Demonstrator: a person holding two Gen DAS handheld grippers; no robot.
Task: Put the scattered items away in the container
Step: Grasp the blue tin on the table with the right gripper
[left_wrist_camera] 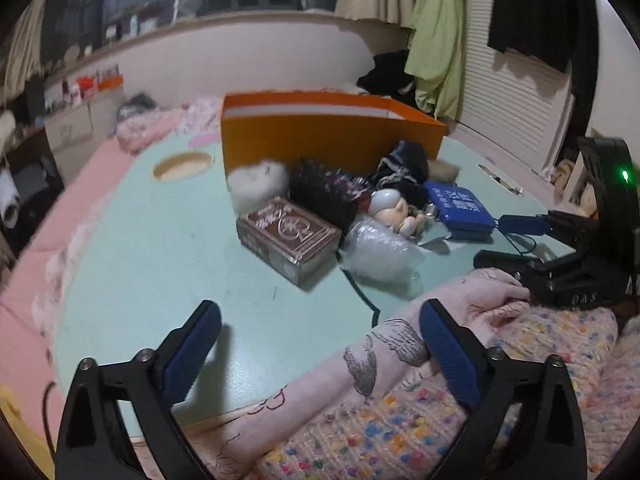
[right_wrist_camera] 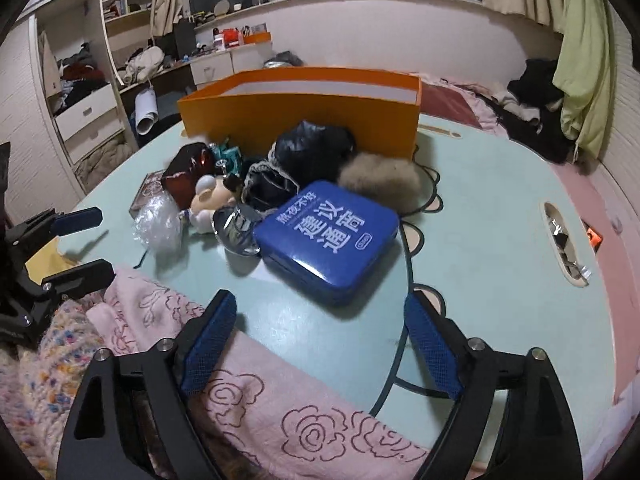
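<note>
Orange box (left_wrist_camera: 320,140) lies long side facing both empty, wide-open hand-held grippers (left_wrist_camera: 320,344) (right_wrist_camera: 320,328).

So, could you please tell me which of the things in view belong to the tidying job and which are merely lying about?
Part of the job:
- orange box, the container
- blue tin
- brown card box
- doll figure
- white pompom
- beige pompom
- black pouch

Just lying about:
- pink blanket
- green garment
- shelf clutter
</note>
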